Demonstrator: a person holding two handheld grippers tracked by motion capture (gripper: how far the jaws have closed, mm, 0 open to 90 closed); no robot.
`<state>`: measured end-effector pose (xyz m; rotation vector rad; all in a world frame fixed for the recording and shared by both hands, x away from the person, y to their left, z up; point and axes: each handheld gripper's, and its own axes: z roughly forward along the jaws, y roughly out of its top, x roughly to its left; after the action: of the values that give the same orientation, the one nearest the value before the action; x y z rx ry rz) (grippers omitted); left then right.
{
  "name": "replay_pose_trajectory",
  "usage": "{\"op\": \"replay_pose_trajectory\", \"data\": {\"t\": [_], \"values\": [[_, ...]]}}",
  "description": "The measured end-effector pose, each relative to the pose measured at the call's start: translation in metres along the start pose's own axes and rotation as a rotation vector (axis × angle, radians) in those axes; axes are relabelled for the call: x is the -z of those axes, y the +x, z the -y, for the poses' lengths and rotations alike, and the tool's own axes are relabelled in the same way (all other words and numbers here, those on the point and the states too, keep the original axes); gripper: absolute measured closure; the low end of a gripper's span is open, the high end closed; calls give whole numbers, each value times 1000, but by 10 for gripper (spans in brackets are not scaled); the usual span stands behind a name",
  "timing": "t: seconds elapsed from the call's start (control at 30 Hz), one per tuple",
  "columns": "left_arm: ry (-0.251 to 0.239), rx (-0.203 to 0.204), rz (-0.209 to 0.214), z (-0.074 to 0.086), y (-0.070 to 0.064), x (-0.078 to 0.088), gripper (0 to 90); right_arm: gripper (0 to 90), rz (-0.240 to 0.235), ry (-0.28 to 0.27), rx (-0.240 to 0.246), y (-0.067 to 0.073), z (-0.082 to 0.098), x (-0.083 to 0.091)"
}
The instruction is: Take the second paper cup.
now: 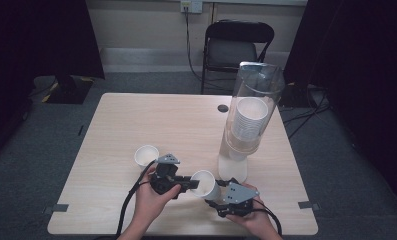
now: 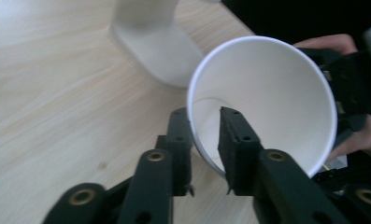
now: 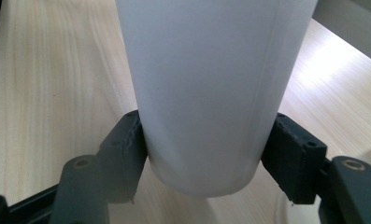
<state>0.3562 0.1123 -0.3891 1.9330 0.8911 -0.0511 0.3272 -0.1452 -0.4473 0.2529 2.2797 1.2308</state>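
Observation:
A white paper cup (image 1: 204,182) hangs tilted just above the table (image 1: 161,120) near its front edge, held from both sides. My left gripper (image 1: 189,184) is shut on the cup's rim. In the left gripper view one jaw is inside the cup (image 2: 267,98) and one is outside, with the gripper (image 2: 204,135) pinching the wall. My right gripper (image 1: 216,194) is shut on the cup's lower body. In the right gripper view its jaws press both sides of the cup (image 3: 206,84) near the base, the gripper (image 3: 204,156) centred on it.
A second white cup (image 1: 146,155) stands upright on the table left of my left gripper. A tall clear cup dispenser (image 1: 253,85) with a stack of cups (image 1: 248,120) rises just right of the held cup on its white base (image 2: 160,42). A black chair (image 1: 238,45) stands beyond the table.

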Motion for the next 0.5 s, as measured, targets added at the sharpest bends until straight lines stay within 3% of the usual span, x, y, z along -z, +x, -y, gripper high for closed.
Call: {"op": "replay_pose_trajectory", "data": {"t": [0.1,0.17,0.23,0.37,0.5], "values": [[33,46,-15,0,5,7,837,337,-1,-3,12,4,-4,-5],[36,72,-2,-1,8,11,876,318,-3,-1,-2,5,-7,-8],[34,65,-35,-1,8,17,880,274,13,-13,-16,5,-8,-10],[65,70,-93,0,16,32,880,143,31,10,-137,-4,-1,-8],[112,101,-141,5,27,43,879,141,75,17,-209,-15,8,3]]}}
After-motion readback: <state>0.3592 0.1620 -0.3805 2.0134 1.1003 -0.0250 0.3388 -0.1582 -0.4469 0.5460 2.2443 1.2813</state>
